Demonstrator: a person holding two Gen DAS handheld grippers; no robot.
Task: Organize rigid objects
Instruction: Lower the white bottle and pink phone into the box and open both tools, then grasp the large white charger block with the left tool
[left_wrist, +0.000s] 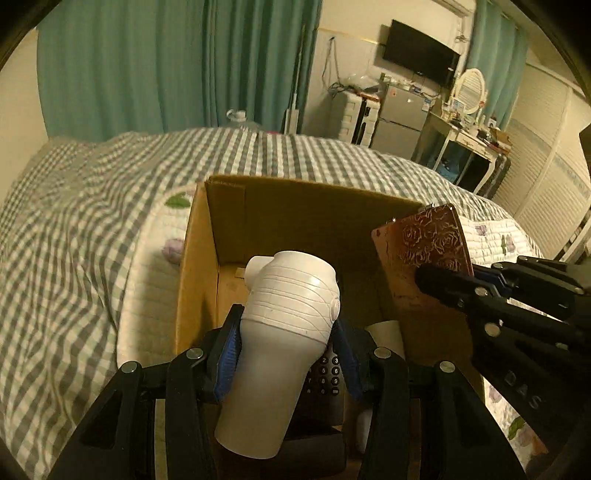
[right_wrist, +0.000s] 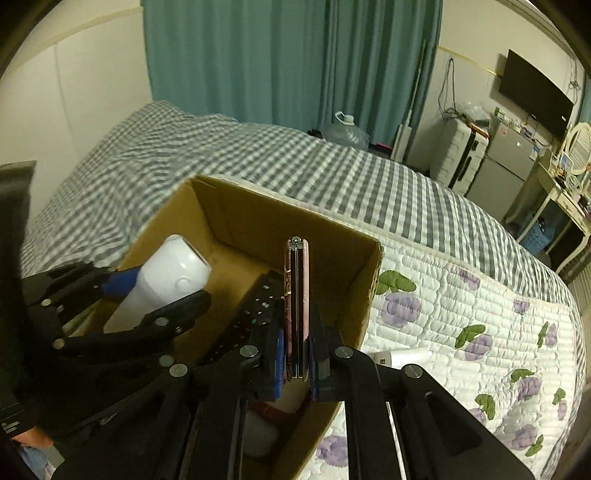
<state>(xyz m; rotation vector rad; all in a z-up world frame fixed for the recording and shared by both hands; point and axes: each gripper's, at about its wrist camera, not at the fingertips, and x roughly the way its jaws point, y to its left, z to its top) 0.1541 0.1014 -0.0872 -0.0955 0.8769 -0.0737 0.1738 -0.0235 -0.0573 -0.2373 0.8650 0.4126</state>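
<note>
An open cardboard box (left_wrist: 295, 210) (right_wrist: 240, 218) sits on the bed. My left gripper (left_wrist: 288, 332) (right_wrist: 162, 291) is shut on a white ribbed handheld device (left_wrist: 291, 295) (right_wrist: 173, 269), tilted over the box's left side. My right gripper (right_wrist: 295, 321) (left_wrist: 454, 273) is shut on a flat pink case with a rose pattern (left_wrist: 424, 240) (right_wrist: 295, 277), held upright and edge-on over the box's right half. A black remote with number keys (left_wrist: 328, 373) (right_wrist: 255, 302) lies inside the box, along with pale objects partly hidden under the grippers.
The box rests on a floral quilted cover (right_wrist: 461, 314) over a grey checked blanket (left_wrist: 92, 206). A small white item (right_wrist: 402, 356) lies on the quilt right of the box. Green curtains, a water jug (right_wrist: 347, 131), a fridge (left_wrist: 402, 110) and a dressing table stand beyond the bed.
</note>
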